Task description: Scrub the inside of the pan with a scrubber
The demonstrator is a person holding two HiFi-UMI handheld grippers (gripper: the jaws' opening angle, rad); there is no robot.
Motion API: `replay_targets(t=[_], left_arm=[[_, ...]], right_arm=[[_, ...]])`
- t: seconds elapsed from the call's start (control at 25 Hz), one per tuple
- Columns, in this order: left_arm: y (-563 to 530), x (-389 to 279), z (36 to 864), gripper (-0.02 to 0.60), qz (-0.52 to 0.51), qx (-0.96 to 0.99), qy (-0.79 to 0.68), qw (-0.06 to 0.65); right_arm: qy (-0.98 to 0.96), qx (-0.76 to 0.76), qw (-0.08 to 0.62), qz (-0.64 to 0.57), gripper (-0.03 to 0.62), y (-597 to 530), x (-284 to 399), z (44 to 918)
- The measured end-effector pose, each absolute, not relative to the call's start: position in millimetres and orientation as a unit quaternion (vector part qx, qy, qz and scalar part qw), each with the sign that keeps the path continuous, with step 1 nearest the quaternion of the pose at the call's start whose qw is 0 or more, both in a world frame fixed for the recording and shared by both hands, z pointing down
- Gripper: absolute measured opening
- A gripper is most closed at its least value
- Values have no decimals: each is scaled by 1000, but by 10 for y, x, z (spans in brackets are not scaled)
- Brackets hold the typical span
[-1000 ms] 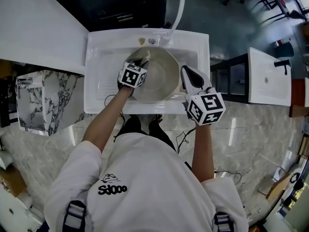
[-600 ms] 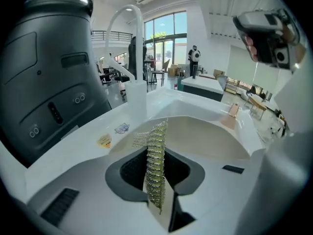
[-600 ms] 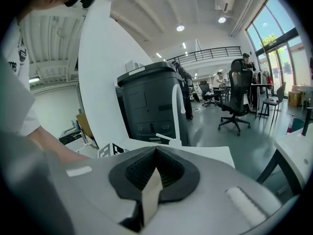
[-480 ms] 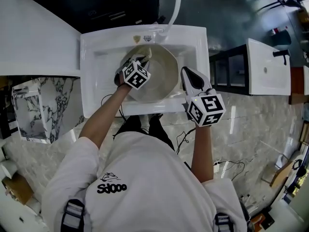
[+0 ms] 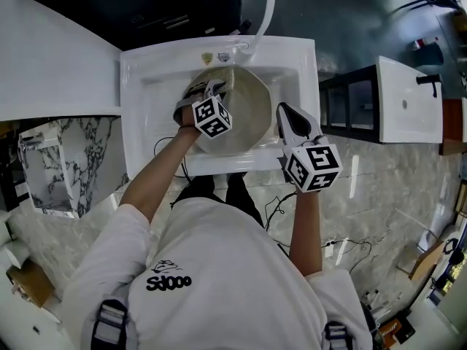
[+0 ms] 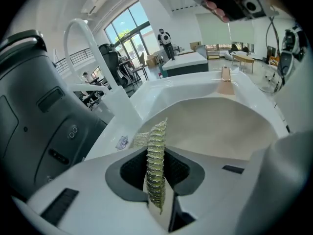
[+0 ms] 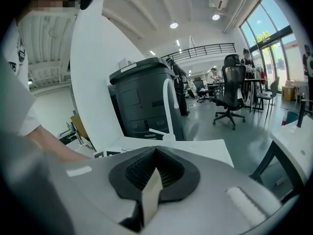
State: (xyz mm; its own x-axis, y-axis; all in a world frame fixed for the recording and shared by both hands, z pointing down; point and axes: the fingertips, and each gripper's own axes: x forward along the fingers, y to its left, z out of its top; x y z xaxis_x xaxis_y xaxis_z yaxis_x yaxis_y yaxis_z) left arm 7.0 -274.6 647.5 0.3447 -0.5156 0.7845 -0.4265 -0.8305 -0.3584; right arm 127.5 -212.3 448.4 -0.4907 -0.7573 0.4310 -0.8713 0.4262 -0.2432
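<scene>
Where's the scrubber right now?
In the head view, the scrubber is pinched in the left gripper, at the far inside of the pan in the sink, near the faucet.

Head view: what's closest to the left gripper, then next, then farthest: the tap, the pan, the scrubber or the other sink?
1. scrubber, pinched in the left gripper's jaws.
2. pan, right under it, in the near sink.
3. tap, past that sink's far rim.
4. other sink, far off right.

Scrubber (image 5: 225,79) mostly hidden under left tool (image 5: 210,92); faucet (image 5: 268,13) top cropped.
</scene>
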Motion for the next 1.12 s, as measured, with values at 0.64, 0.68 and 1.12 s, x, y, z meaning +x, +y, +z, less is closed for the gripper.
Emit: replay_targets(t=[0.64,0.68,1.12], left_arm=[[-3084,124,6924,67,-548,-803,233,9],[-3079,143,6939,69,-551,-802,229,15],[-3037,19,7081,66,-613,-761,200,67]], right_arm=[[-813,515,140,234,9,-1999,1520,4611],[-811,516,141,236,9,-1983,1536,4633],[-814,513,141,234,9,-1900,1493,4634]])
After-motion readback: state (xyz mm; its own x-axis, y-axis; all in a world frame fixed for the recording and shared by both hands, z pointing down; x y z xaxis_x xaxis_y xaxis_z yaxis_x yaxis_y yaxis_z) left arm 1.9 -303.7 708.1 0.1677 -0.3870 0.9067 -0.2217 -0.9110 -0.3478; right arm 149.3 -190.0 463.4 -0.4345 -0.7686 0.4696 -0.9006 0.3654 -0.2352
